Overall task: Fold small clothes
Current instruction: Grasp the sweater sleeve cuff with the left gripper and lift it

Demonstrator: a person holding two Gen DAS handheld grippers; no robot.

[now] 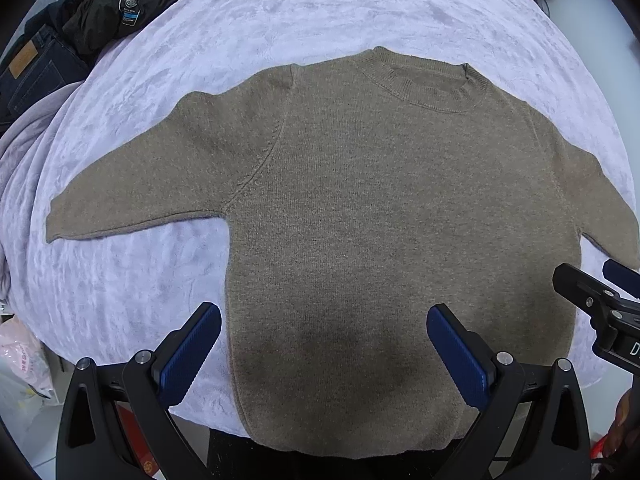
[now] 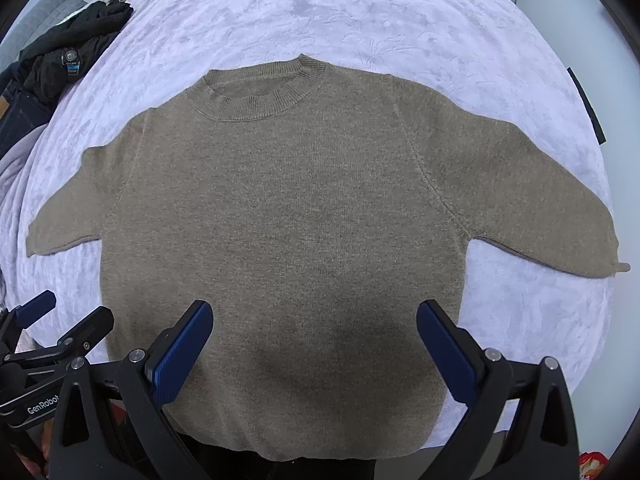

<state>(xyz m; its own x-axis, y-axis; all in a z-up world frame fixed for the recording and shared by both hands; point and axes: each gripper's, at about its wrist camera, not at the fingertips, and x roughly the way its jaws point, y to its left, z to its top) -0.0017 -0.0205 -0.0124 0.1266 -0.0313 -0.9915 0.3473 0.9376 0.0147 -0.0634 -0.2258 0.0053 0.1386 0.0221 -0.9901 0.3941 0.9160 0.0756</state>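
Brown knit sweater (image 1: 360, 220) spread flat on lilac bedspread (image 1: 280, 12), collar (image 1: 424, 80) far, hem at near edge, both sleeves splayed outward; left gripper (image 1: 324, 356) hovering above hem, blue pads (image 1: 188, 356) spread wide, nothing between; right gripper (image 2: 314, 354) likewise above hem, pads parted, empty, just beside the left one; black jacket (image 1: 116, 4) and dark jeans (image 1: 32, 72) heaped far left.

one sweater (image 1: 360, 220), two tools, one jacket (image 1: 120, 4)
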